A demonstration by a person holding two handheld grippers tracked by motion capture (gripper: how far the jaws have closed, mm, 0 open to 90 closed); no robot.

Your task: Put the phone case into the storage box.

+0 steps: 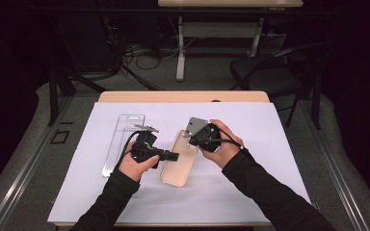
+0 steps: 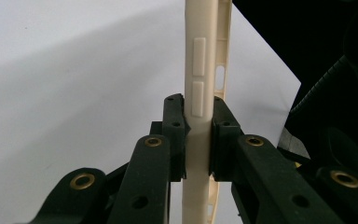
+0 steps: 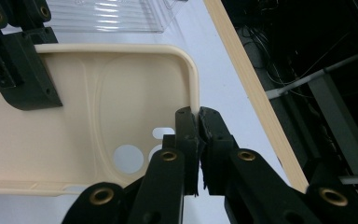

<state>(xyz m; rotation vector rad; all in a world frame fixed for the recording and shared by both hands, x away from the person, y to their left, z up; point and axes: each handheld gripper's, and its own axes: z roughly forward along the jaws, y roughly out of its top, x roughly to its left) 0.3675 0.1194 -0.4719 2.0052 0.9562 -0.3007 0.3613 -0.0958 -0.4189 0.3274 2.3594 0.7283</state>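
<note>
A cream phone case [image 1: 177, 168] lies open side up on the white sheet, with both grippers on it. My left gripper [image 1: 172, 156] comes in from the left and is shut on the case's long side wall; in the left gripper view its jaws [image 2: 198, 105] pinch the edge of the case [image 2: 198, 60] just below the button bumps. My right gripper [image 1: 191, 141] is at the case's far end, shut on the rim beside a rounded corner. In the right gripper view its jaws [image 3: 198, 114] clamp that rim, near the camera cut-outs of the case [image 3: 121, 98].
A clear plastic package [image 1: 124, 137] lies left of the case on the white sheet [image 1: 250, 159]. The table's wooden far edge [image 1: 183, 96] runs behind it. A chair [image 1: 270, 72] and another table's legs stand on the floor beyond.
</note>
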